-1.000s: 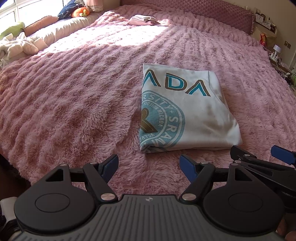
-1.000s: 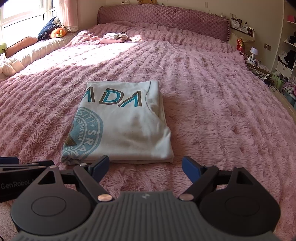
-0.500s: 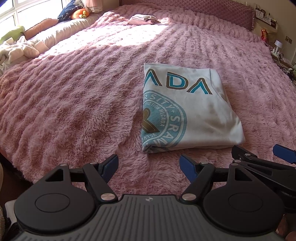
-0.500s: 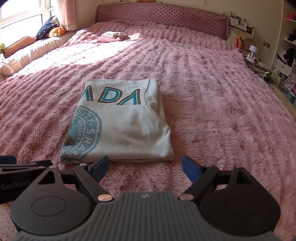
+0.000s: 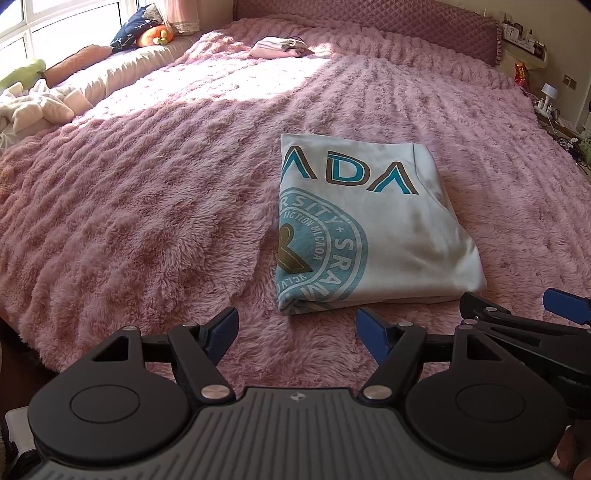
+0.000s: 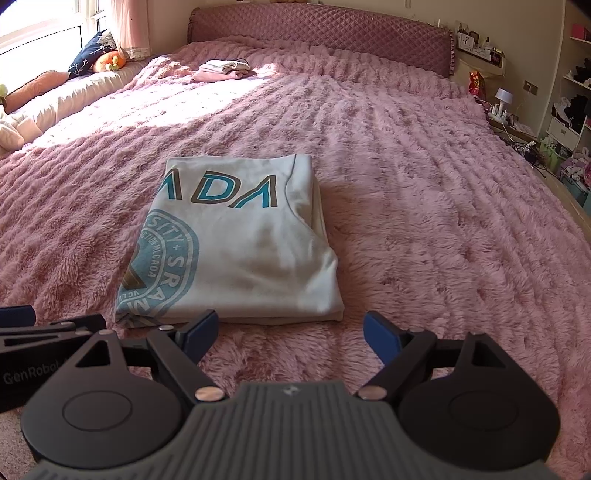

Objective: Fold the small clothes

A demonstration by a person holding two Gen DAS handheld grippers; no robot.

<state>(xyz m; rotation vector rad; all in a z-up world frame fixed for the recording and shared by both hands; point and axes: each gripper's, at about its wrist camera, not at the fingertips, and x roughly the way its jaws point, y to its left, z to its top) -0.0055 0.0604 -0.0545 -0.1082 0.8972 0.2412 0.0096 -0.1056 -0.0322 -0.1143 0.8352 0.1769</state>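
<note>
Two grippers are held low over the near edge of a pink fluffy blanket, side by side. The left gripper is spread wide with nothing between its blue pads, and the right gripper is likewise released and empty. A folded white shirt with teal lettering is laid flat on the blanket just ahead of both. A small stack of folded clothes is seen far back near the headboard.

black left gripper and right gripper: blue-padded fingers, silver screws, ribbed grey base.
</note>
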